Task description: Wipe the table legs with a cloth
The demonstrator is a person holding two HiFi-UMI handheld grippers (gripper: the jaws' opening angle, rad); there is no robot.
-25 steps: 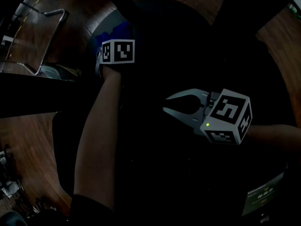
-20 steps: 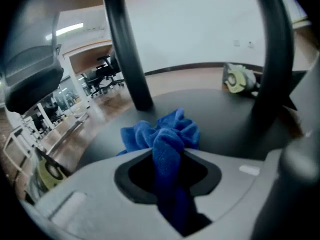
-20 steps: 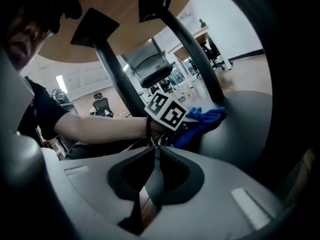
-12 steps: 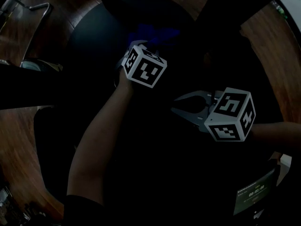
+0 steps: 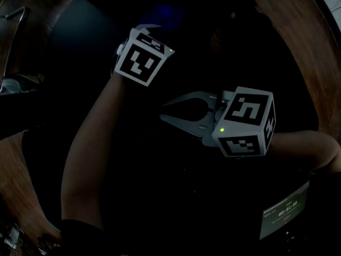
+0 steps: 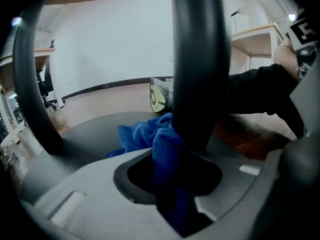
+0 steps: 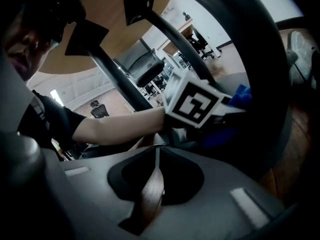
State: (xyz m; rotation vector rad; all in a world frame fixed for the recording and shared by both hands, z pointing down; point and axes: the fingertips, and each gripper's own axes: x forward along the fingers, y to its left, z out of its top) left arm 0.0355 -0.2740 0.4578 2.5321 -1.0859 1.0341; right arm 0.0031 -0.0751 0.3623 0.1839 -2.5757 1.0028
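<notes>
In the left gripper view my left gripper [image 6: 172, 159] is shut on a bunched blue cloth [image 6: 150, 134], which it presses against a thick dark table leg [image 6: 200, 59] rising just in front of the jaws. The leg stands on a dark round base [image 6: 85, 131]. In the dim head view that gripper's marker cube [image 5: 141, 62] sits at upper centre, and the cloth [image 5: 165, 9] is a faint blue patch beyond it. My right gripper [image 5: 162, 112] hovers lower right of it, shut with nothing between its fingers. The right gripper view shows its fingertips [image 7: 156, 146] meeting, with the left marker cube [image 7: 195, 104] ahead.
Other dark legs curve up to the wooden tabletop underside [image 7: 125, 39]. A second leg [image 6: 30, 84] arcs at the left. Wooden floor [image 5: 298, 52] rings the base. A small lit screen [image 5: 282, 215] lies at lower right. Office chairs [image 7: 137, 64] stand far off.
My left gripper has swung rightward across the base with the blue cloth in it and has rolled. The right gripper has drifted a little to the left, its jaws unchanged.
</notes>
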